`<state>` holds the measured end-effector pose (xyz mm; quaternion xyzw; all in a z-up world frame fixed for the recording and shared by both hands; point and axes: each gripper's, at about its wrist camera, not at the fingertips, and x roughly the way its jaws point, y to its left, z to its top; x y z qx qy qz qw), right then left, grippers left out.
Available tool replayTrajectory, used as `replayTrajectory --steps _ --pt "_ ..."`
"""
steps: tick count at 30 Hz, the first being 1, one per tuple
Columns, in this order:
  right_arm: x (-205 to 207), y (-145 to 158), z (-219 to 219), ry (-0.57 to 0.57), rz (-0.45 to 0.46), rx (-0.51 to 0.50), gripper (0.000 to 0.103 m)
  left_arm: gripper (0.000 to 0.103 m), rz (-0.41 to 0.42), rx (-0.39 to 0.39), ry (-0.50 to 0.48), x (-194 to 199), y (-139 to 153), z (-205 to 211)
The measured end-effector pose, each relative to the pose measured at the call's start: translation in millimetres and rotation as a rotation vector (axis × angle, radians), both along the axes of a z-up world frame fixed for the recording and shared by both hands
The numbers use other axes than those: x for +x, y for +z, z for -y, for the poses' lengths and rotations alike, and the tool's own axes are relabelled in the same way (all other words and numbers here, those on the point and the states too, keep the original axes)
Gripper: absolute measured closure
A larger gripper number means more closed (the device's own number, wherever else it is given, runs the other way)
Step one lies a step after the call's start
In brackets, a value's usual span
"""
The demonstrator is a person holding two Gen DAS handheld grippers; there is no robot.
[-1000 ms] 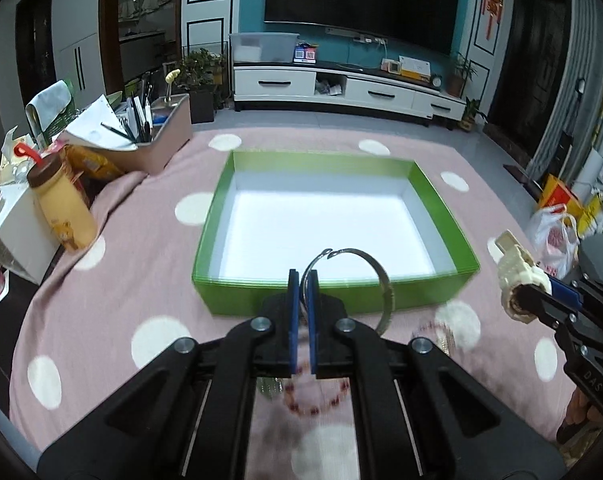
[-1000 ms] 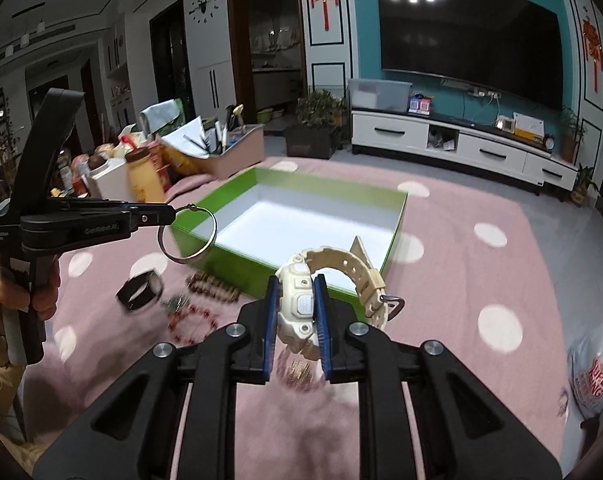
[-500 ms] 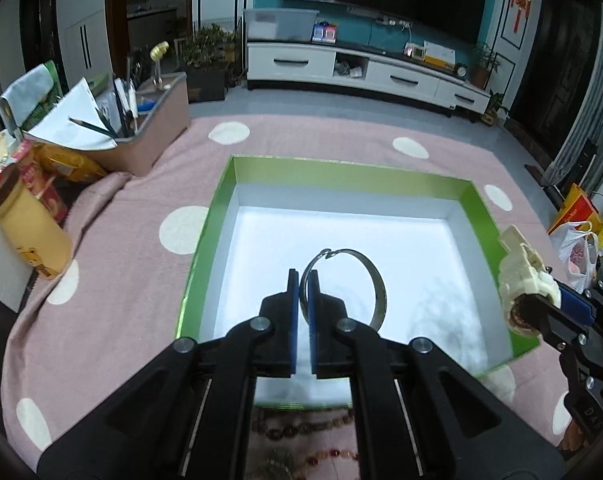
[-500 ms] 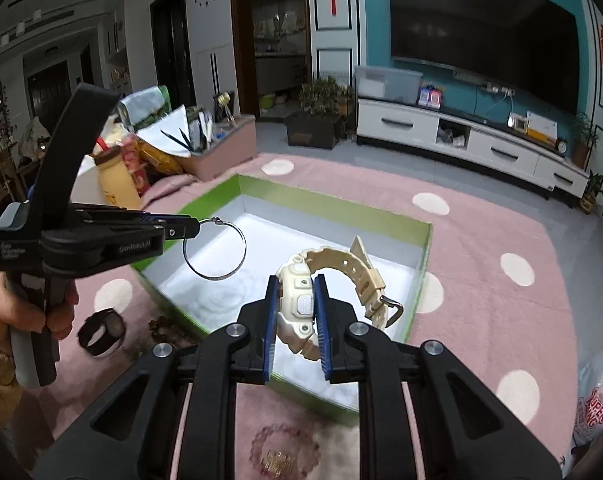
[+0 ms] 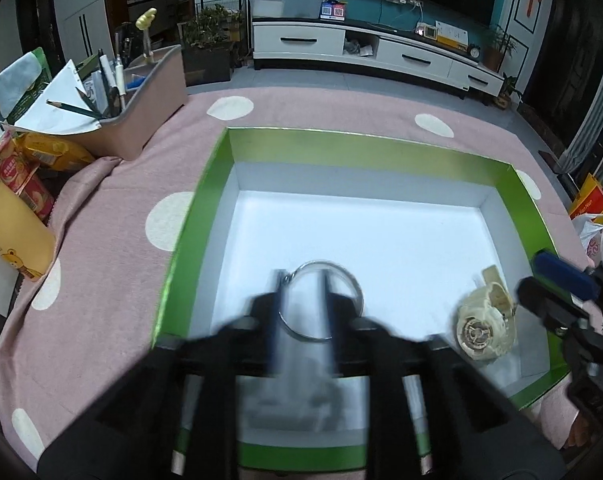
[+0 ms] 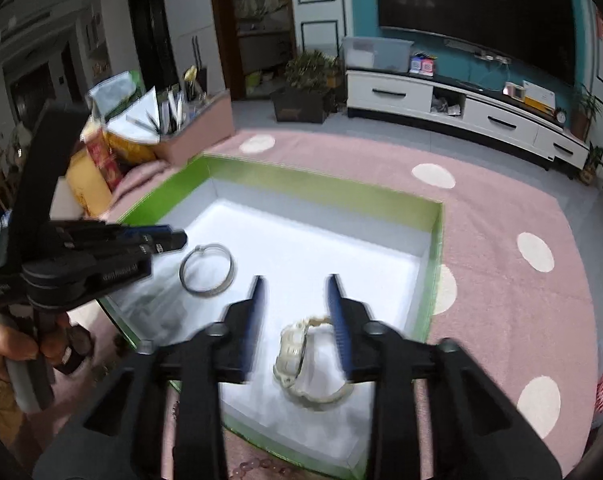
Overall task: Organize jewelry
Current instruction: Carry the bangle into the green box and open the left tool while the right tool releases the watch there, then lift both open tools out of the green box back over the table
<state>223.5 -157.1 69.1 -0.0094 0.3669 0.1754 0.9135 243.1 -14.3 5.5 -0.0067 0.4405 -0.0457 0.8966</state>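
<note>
A green box (image 5: 205,184) with a white floor sits on the pink dotted cloth. A silver bangle (image 5: 321,306) lies on the box floor, between the blurred fingers of my open left gripper (image 5: 301,312). It also shows in the right wrist view (image 6: 207,270). A cream watch (image 6: 301,356) lies in the box between and below the fingers of my open right gripper (image 6: 297,300). The watch shows at the box's right side in the left wrist view (image 5: 485,326). The left gripper (image 6: 163,240) is seen from the side above the box's left edge. The box rim also shows (image 6: 437,240).
A pink organiser with pens and paper (image 5: 141,104) and snack packs (image 5: 17,184) stand left of the box. Beaded bracelets (image 6: 257,466) lie on the cloth in front of the box. A plastic bag (image 5: 597,236) is at the right.
Both grippers have moved down over the box and opened. The bangle and the watch have left the fingers and now lie on the box floor.
</note>
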Motion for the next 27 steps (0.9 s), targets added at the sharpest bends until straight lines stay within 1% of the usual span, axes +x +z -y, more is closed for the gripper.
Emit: replayTrajectory --steps 1,4,6,8,10,11,12,13,16,21,24,27 --pt "-5 4 6 -0.01 0.015 0.015 0.064 0.057 0.009 0.0 0.005 -2 2 -3" --pt "-18 11 18 -0.029 0.02 0.05 0.064 0.053 0.026 -0.002 0.017 -10 8 -10" --pt "-30 14 27 -0.042 0.02 0.069 0.064 0.042 0.037 -0.01 0.032 -20 13 -18" --pt "-45 15 36 -0.052 0.023 0.079 0.064 0.038 0.049 -0.021 0.04 -30 17 -26" --pt "-58 15 42 -0.067 0.018 0.086 0.064 0.038 0.047 -0.062 0.033 -42 20 -34" --pt "-63 14 45 -0.071 0.015 0.094 0.064 0.034 0.049 -0.062 0.037 -47 21 -37" --pt "-67 13 46 -0.074 0.013 0.1 0.064 0.024 0.056 -0.04 0.054 -53 22 -39" --pt "-75 12 49 -0.083 0.009 0.108 0.064 0.023 0.07 -0.026 0.064 -61 24 -41" --pt "-92 11 56 -0.098 0.005 0.129 0.064 0.023 0.086 -0.052 0.068 -81 29 -53" --pt "-121 2 60 -0.114 -0.016 0.162 0.064 0.022 0.111 -0.052 0.123 -120 32 -76" --pt "-136 -3 61 -0.115 -0.034 0.177 0.064 0.022 0.101 -0.062 0.155 -141 26 -90" --pt "-149 -8 60 -0.116 -0.047 0.18 0.064 0.022 0.073 -0.07 0.169 -159 16 -97"
